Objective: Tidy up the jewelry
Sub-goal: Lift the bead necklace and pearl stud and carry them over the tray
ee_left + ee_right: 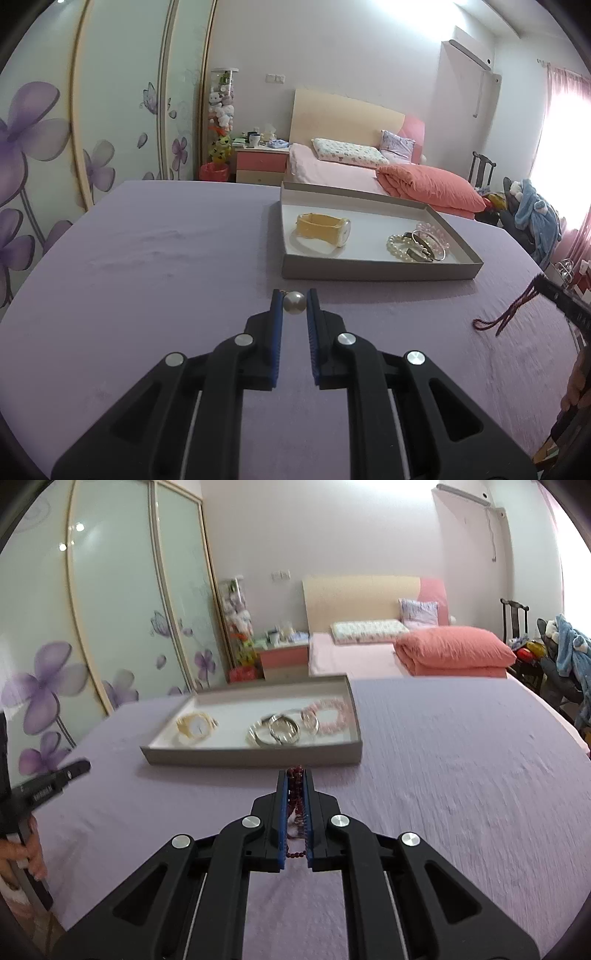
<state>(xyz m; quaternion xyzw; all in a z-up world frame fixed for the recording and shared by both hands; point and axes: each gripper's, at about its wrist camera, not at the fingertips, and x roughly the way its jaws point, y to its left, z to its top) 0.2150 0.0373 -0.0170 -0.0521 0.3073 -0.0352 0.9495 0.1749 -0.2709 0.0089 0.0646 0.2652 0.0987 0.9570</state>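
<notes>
My left gripper is shut on a single pearl with a small metal fitting, held just above the lilac cloth in front of the grey tray. My right gripper is shut on a dark red bead strand, which runs between its blue pads and hangs down; the same bead strand dangles at the right edge of the left wrist view. The tray holds a yellow watch, silver bangles, a pink bead bracelet and a pearl bracelet.
The lilac-covered table spreads wide on the left of the tray. Beyond its far edge stand a bed, a nightstand and a flowered wardrobe. A hand grips the left tool's handle at the left edge.
</notes>
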